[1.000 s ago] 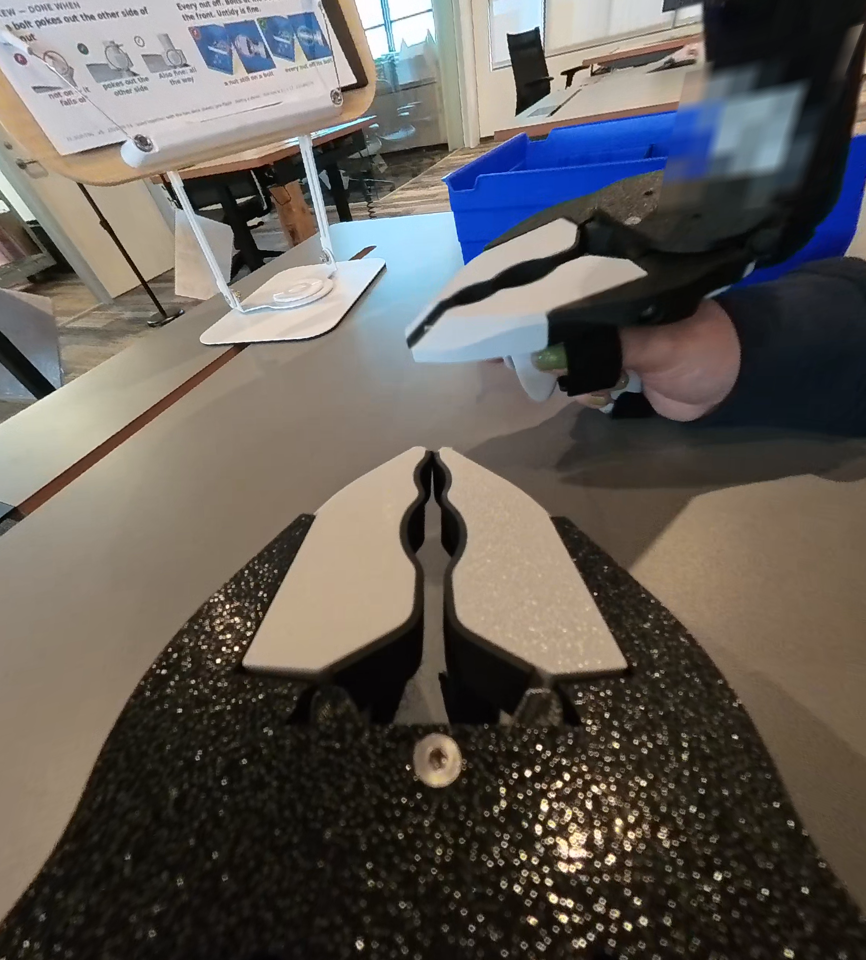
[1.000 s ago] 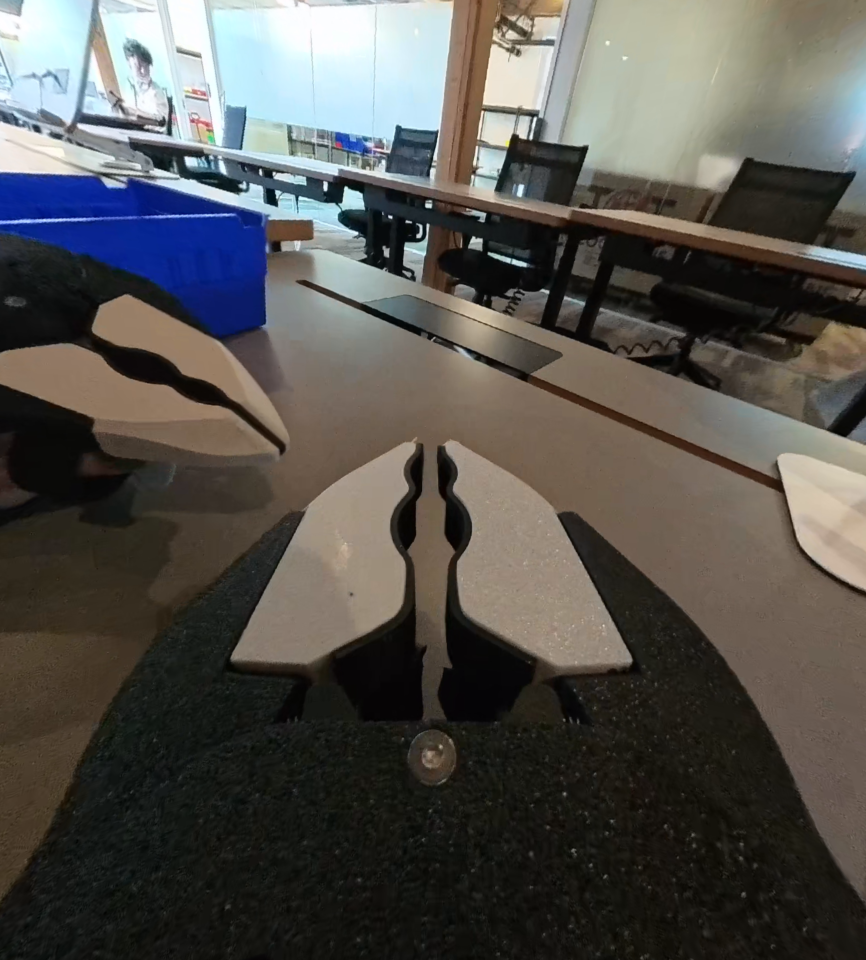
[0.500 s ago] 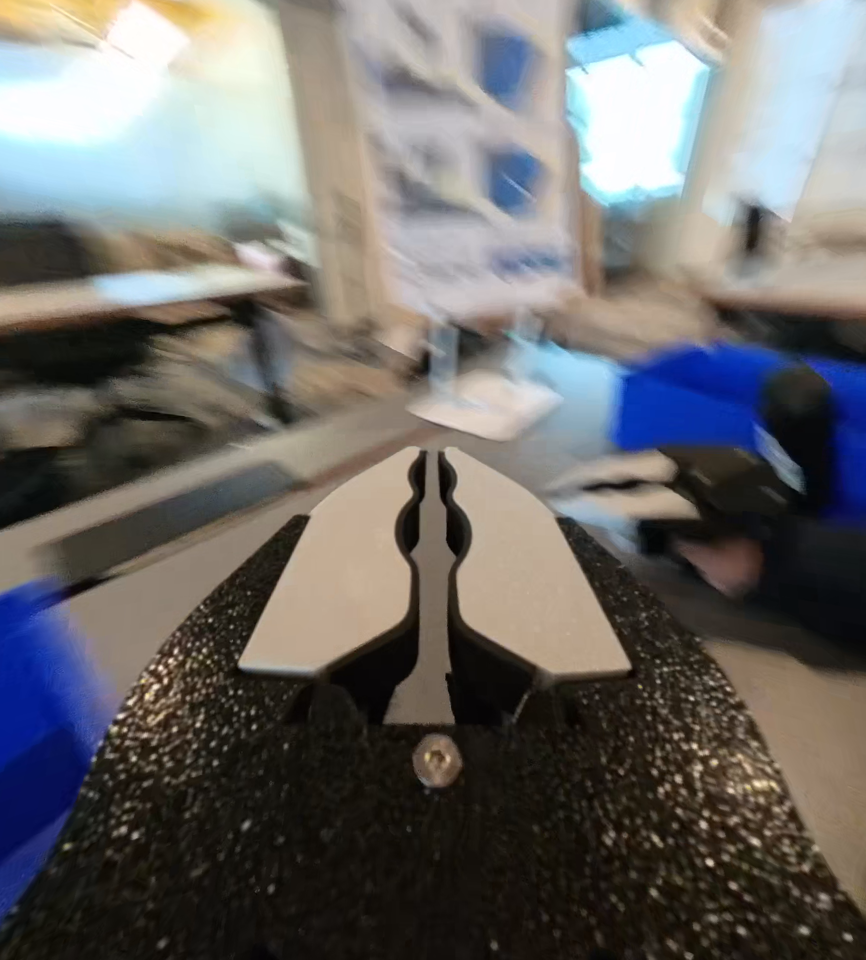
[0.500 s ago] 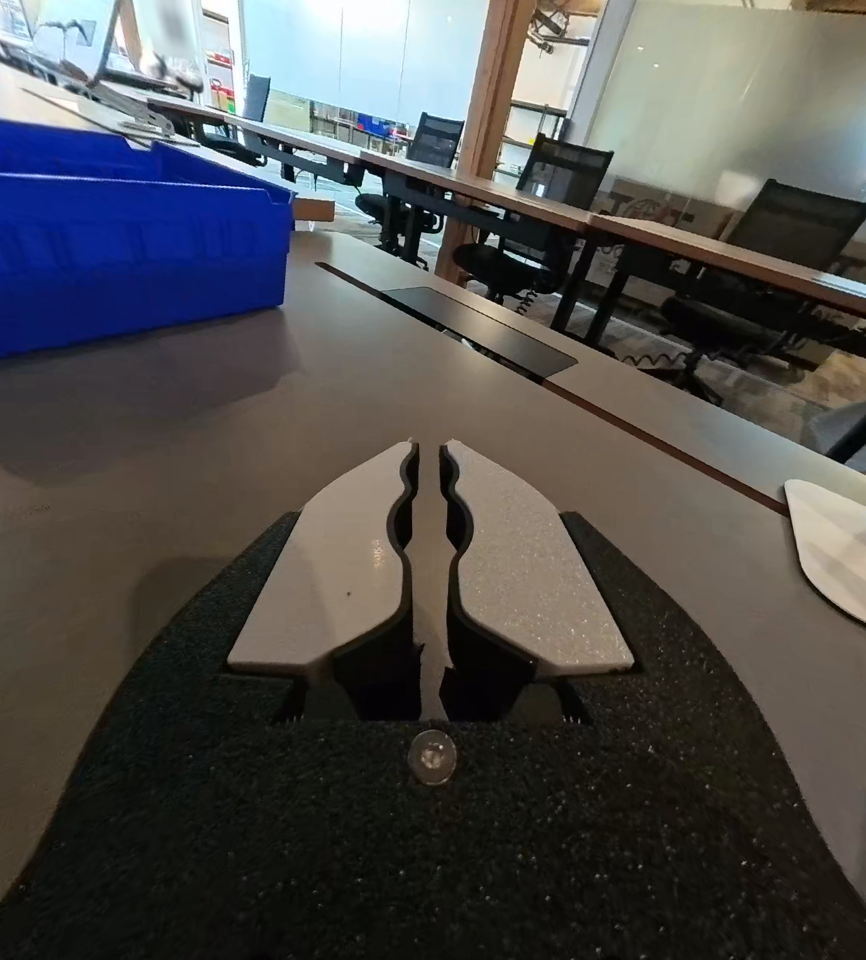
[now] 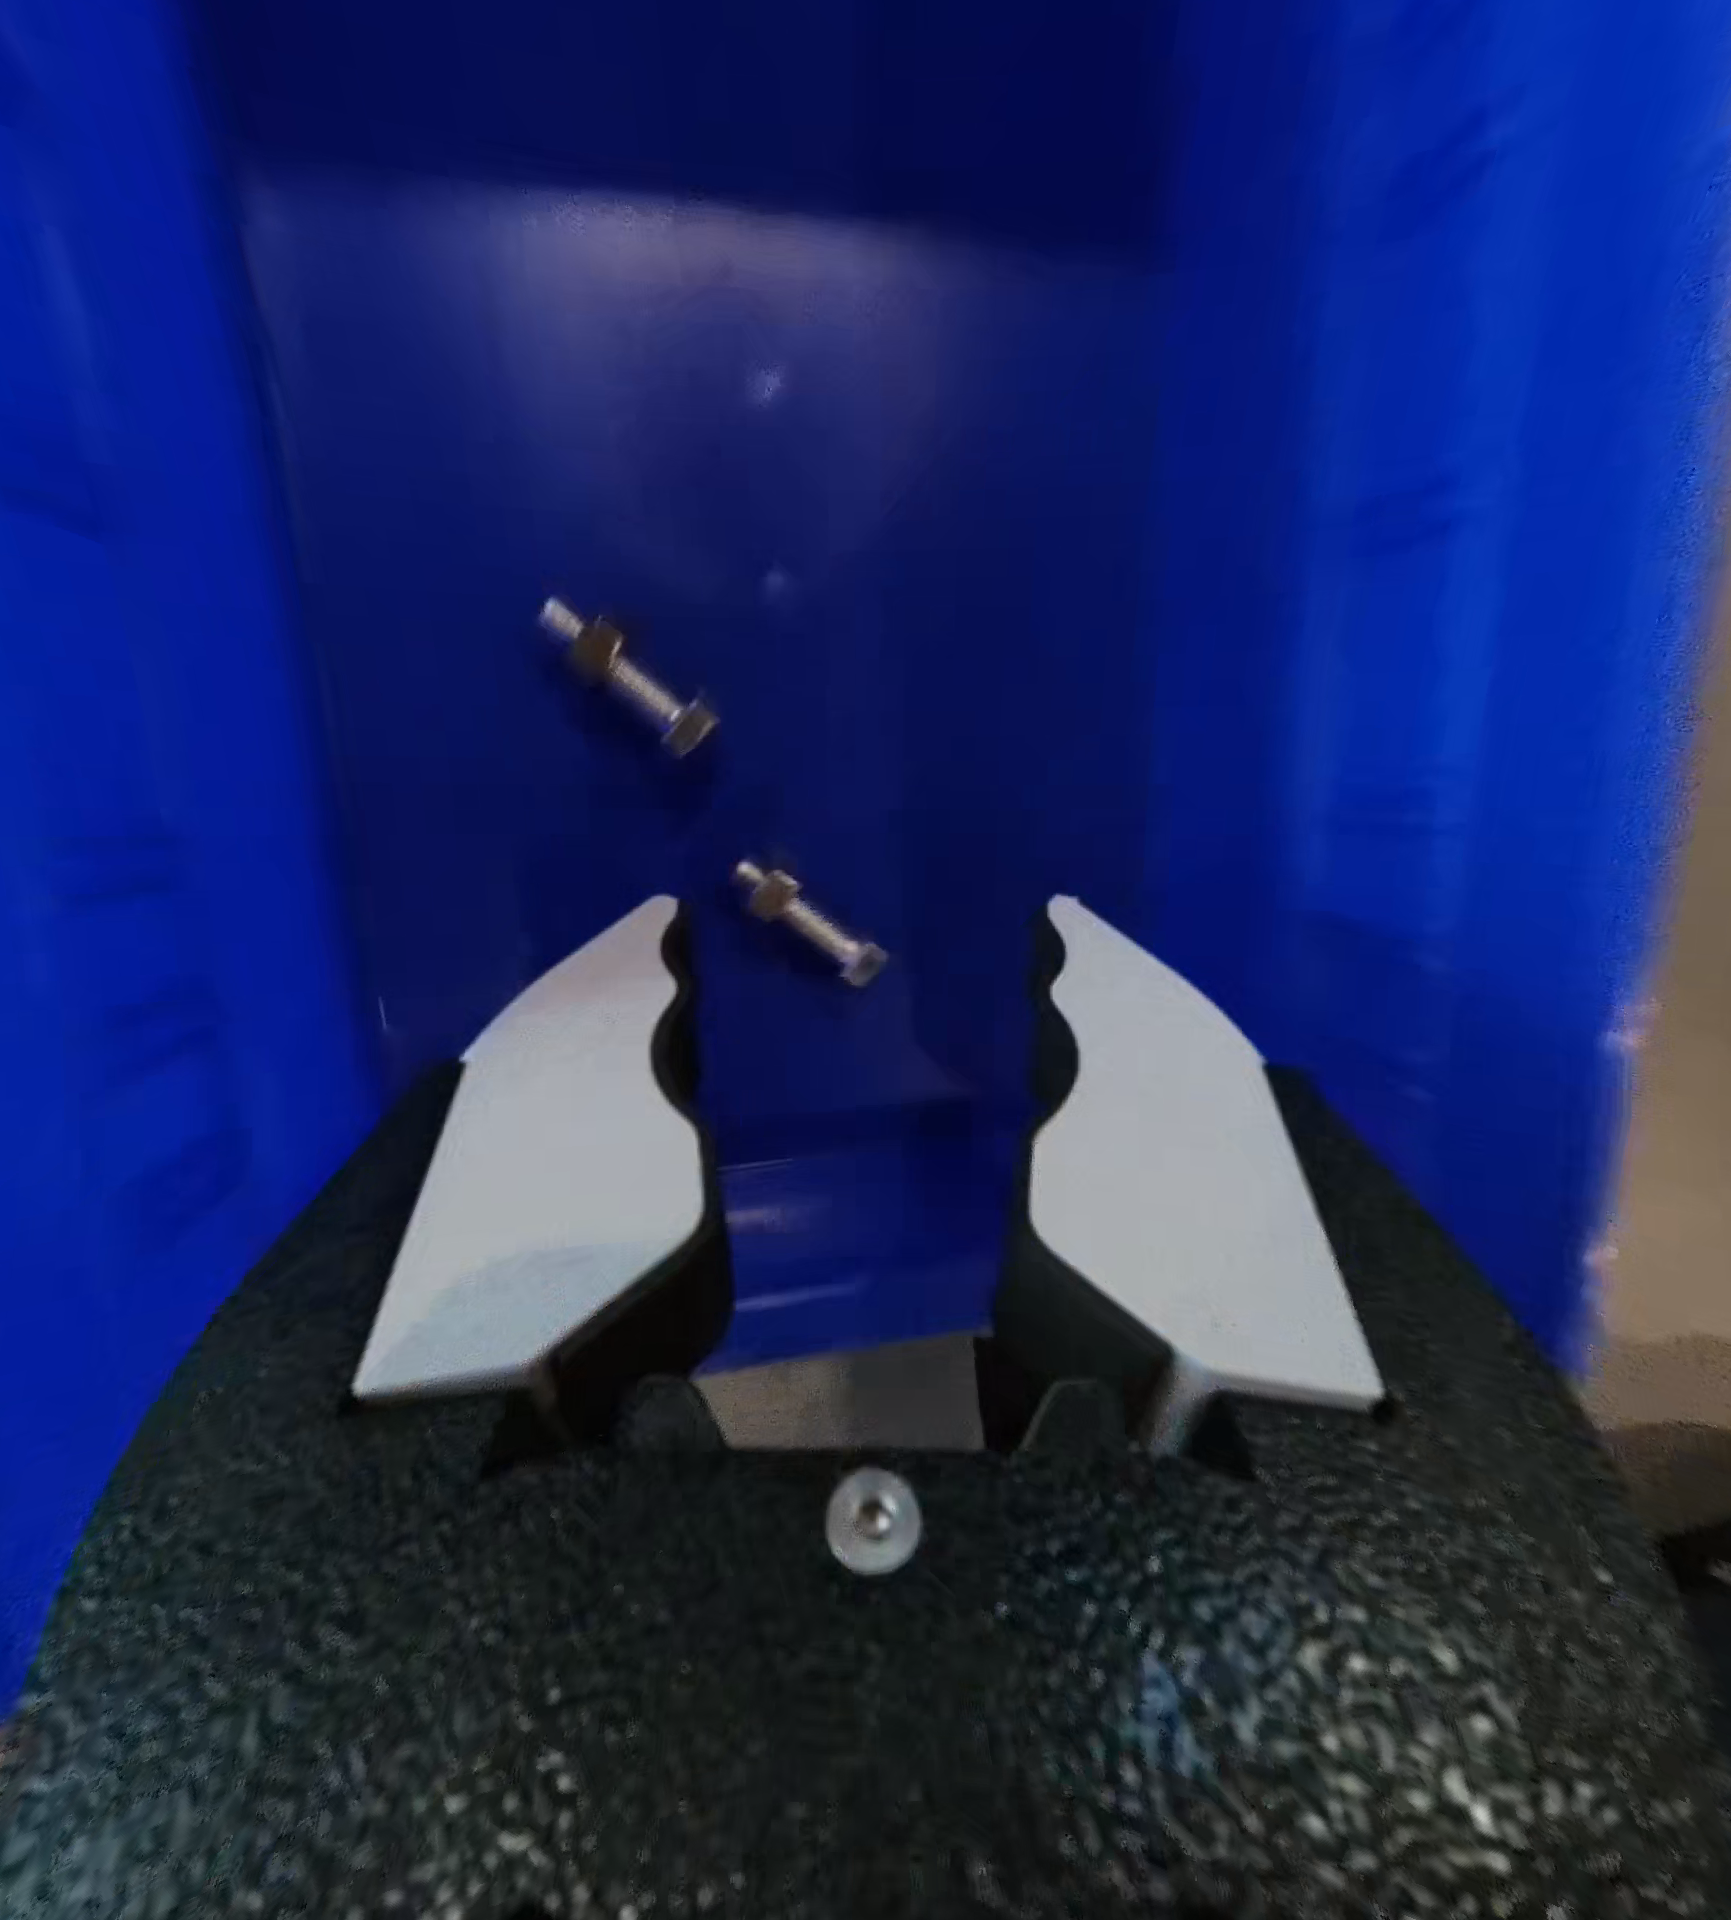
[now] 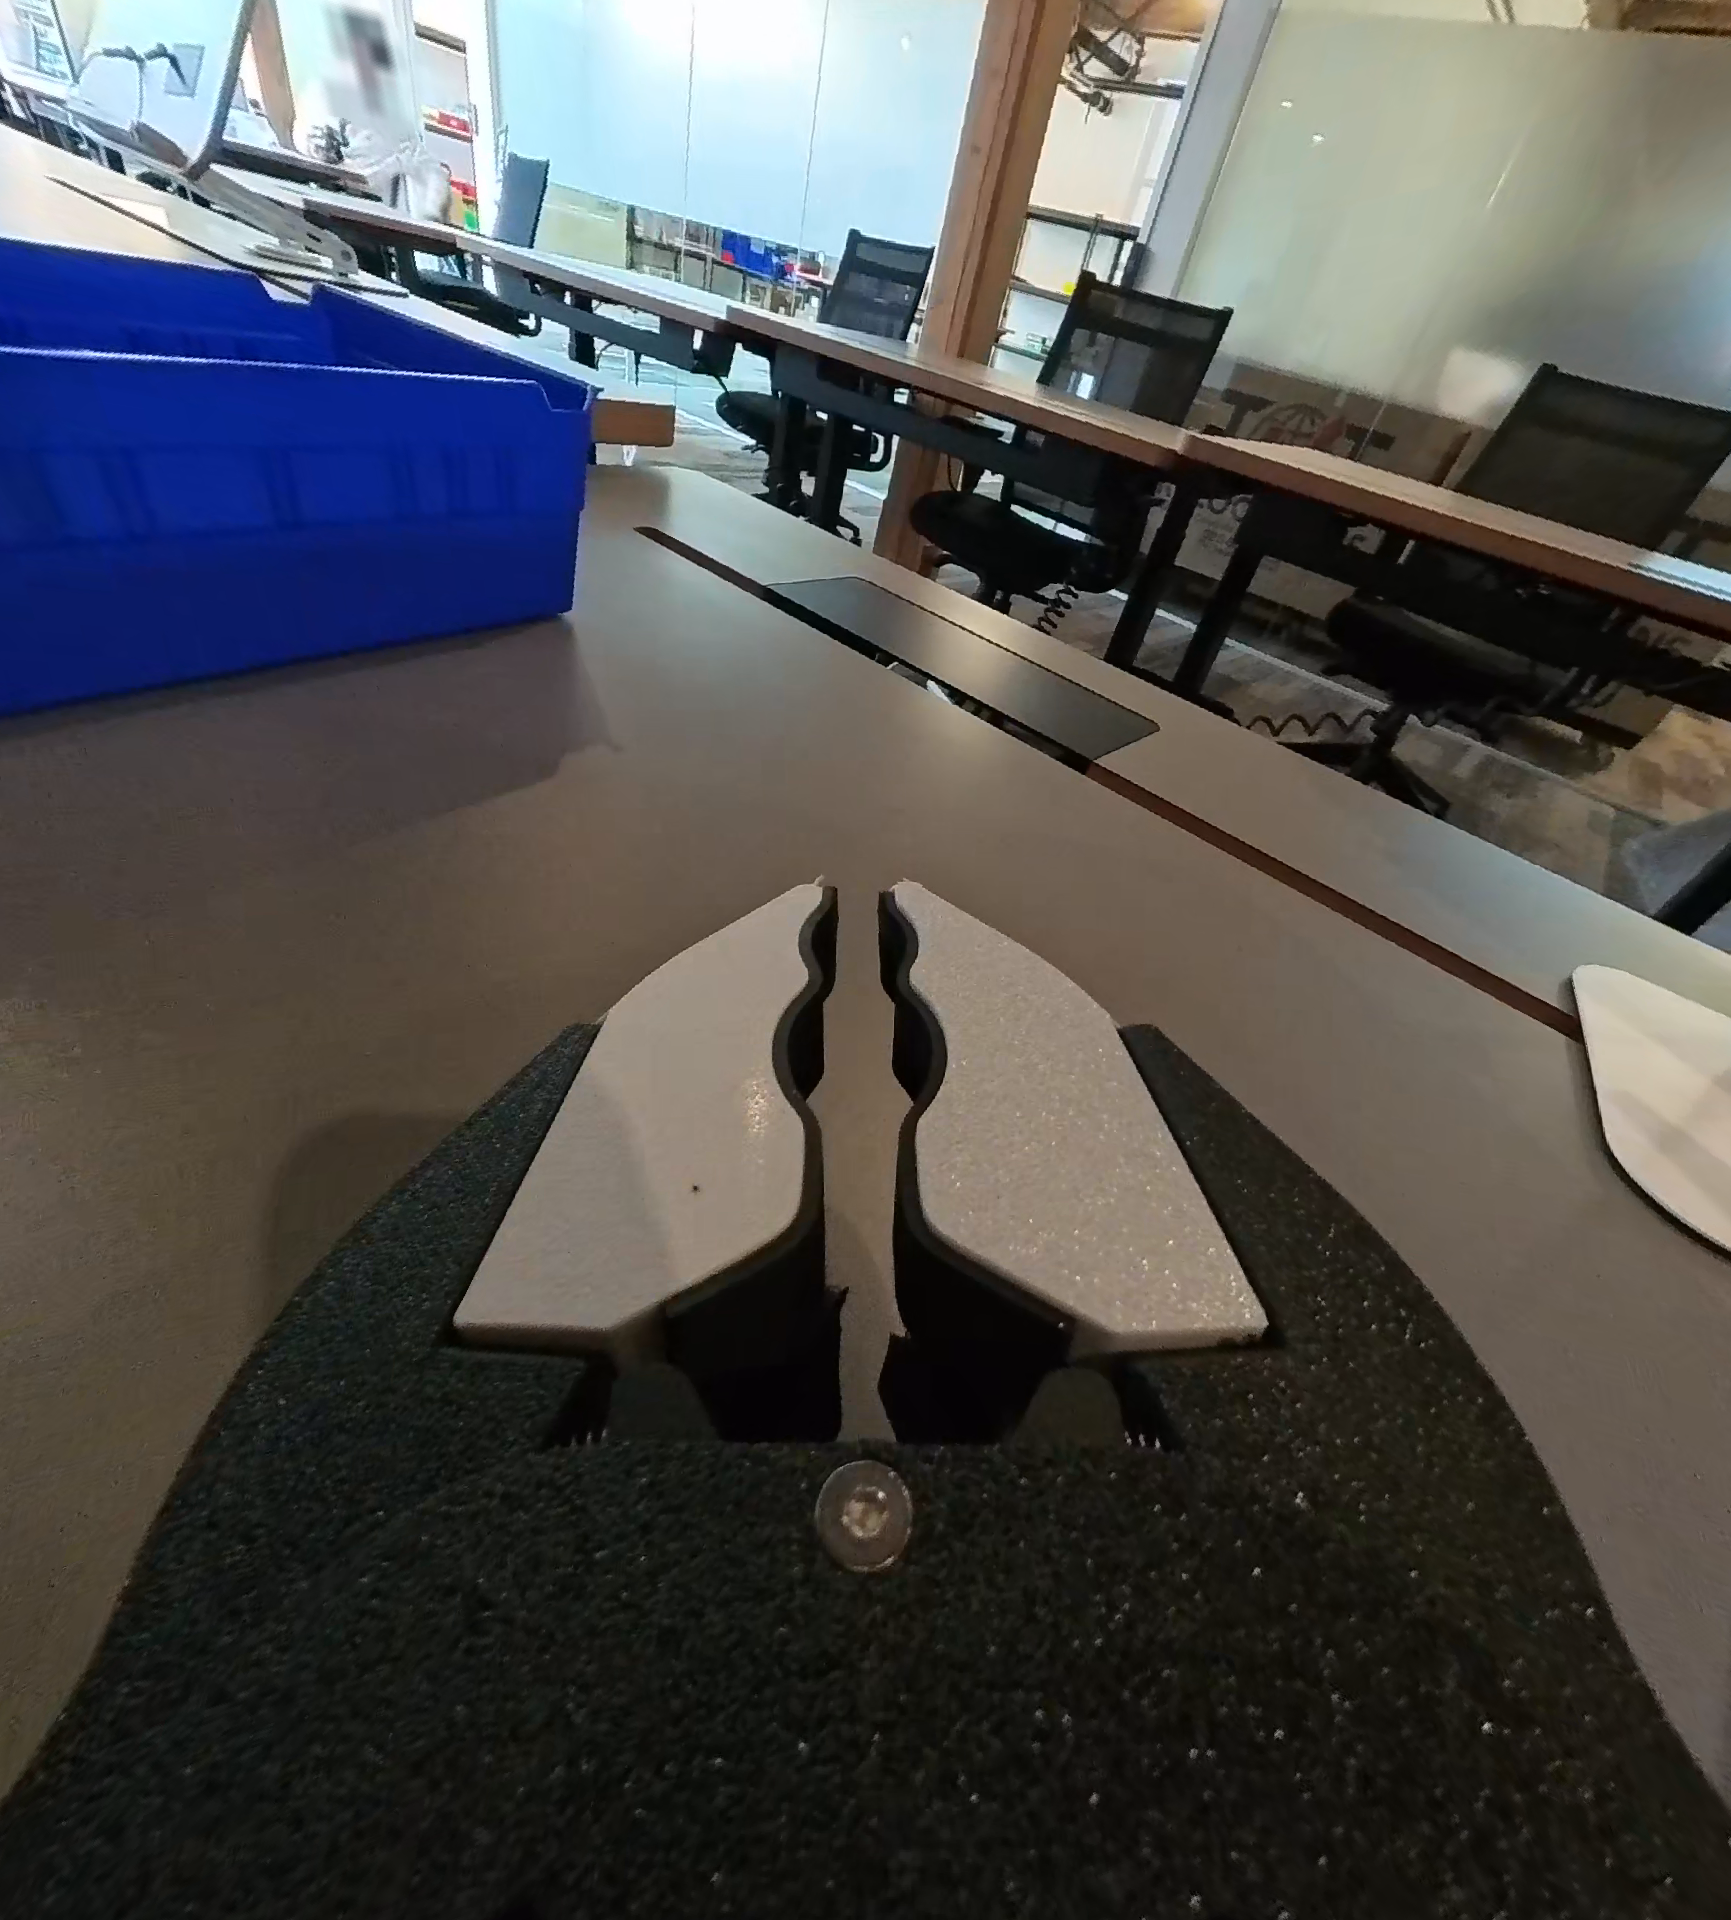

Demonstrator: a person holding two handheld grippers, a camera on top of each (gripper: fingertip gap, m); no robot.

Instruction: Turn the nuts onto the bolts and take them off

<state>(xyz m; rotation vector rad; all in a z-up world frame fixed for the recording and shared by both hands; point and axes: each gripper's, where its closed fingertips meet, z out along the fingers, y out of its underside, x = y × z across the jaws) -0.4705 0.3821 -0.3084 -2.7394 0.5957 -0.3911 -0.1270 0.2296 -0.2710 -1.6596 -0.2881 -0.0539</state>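
In the left wrist view I look down into a blue bin (image 5: 1360, 520). Two steel bolts lie on its floor, each with a nut threaded on. The nearer bolt (image 5: 807, 925) lies just beyond and between my fingertips. The farther bolt (image 5: 627, 675) lies up and to the left. My left gripper (image 5: 866, 914) is open and empty, above the bin's near end. My right gripper (image 6: 853, 896) is shut and empty, low over the grey table (image 6: 321, 883). No bolt or nut shows in the right wrist view.
In the right wrist view a blue bin (image 6: 217, 520) stands on the table at the left. A white stand base (image 6: 1692, 1122) lies at the right edge. A dark cable hatch (image 6: 965, 665) is set into the table ahead. Desks and office chairs (image 6: 1131, 416) stand beyond. Across from one pair of fingers to the other is roughly 40 centimeters.
My left gripper has swung away from the table to point down into a blue bin and has opened. The right gripper has stayed shut; the left gripper has left its view.
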